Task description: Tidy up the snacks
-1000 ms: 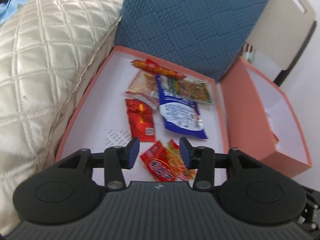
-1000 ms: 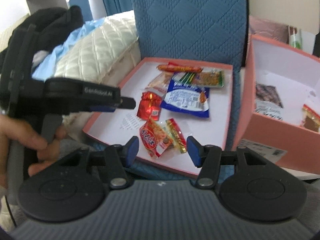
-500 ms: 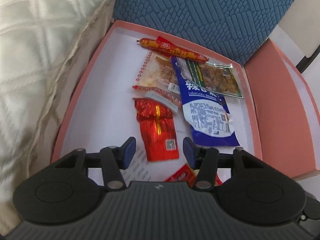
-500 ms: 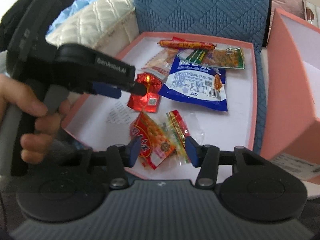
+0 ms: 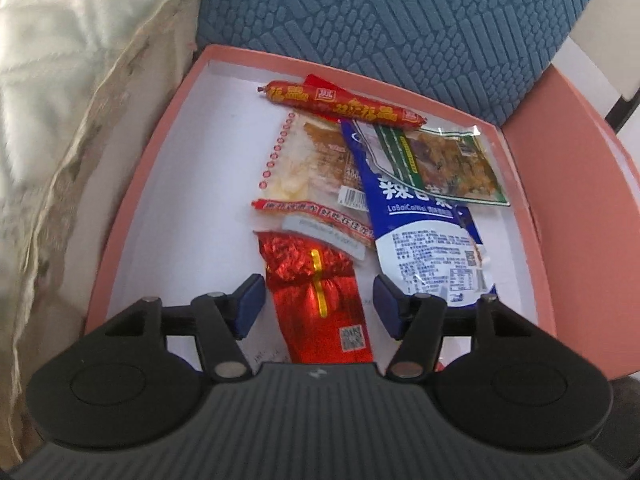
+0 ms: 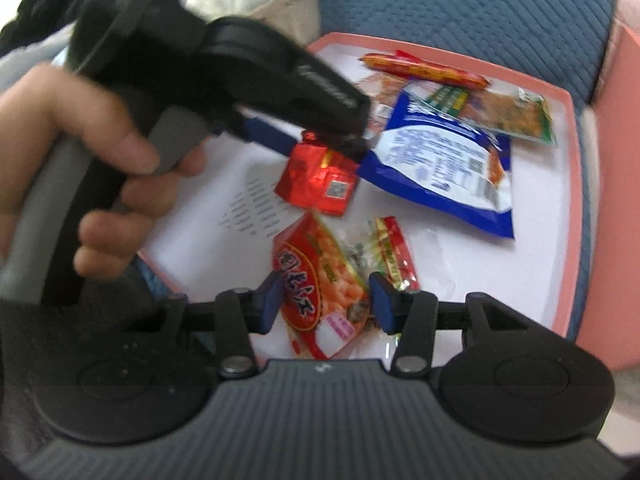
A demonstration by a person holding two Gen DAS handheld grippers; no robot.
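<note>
The red foil packet (image 5: 320,300) lies in the shallow pink tray (image 5: 136,216), between the spread fingers of the left gripper (image 5: 318,308), which has not closed on it. Past it lie a blue-and-white pouch (image 5: 424,236), a clear packet with a green strip (image 5: 444,160), a pale packet (image 5: 316,164), a narrow red-edged strip (image 5: 312,212) and one long red sausage stick (image 5: 344,102).

Only the right wrist view shows two more packets near the tray's front edge: an orange-red one (image 6: 316,284) between the parted fingers of the right gripper (image 6: 322,300), and a slim red one (image 6: 394,252) just beside it. It also shows the hand (image 6: 80,160) holding the left gripper over the foil packet. A blue quilted cushion (image 5: 400,20) stands behind the tray.
</note>
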